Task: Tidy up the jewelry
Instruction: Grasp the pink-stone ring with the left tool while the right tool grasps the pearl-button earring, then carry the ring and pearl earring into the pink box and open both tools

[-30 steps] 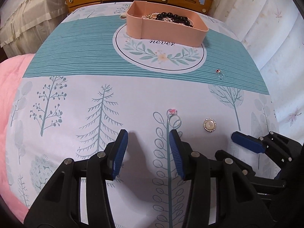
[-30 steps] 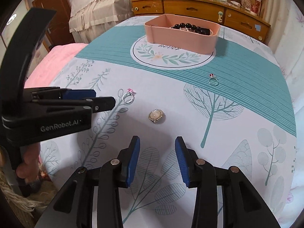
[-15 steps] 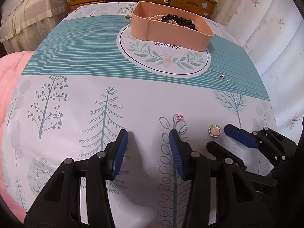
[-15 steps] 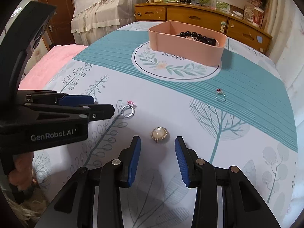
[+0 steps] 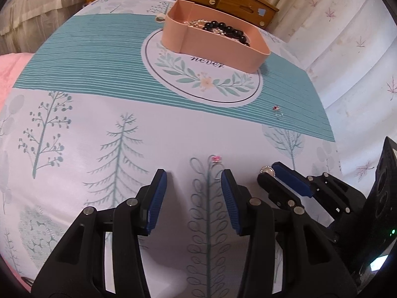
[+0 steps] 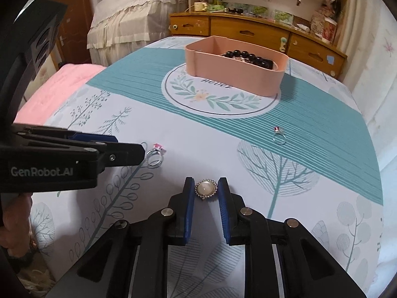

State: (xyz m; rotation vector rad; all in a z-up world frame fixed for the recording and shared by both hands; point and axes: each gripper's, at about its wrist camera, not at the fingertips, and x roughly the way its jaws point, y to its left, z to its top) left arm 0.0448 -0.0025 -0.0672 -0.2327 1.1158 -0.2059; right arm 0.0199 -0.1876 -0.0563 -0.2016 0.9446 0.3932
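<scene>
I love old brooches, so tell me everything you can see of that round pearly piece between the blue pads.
The brooch is a round piece with a milky, pearl-like dome set in a gold-coloured rim of tiny sparkling stones. It lies flat, face up, on the printed cloth, between the right gripper pads, which are closing on it from both sides; whether they press it yet is unclear. Nothing else touches it.

A wooden dresser with drawers runs across the top of the frame, its top cluttered with a mug and small items. At upper left hangs a cream lace cover; a pink blanket lies at left.
</scene>
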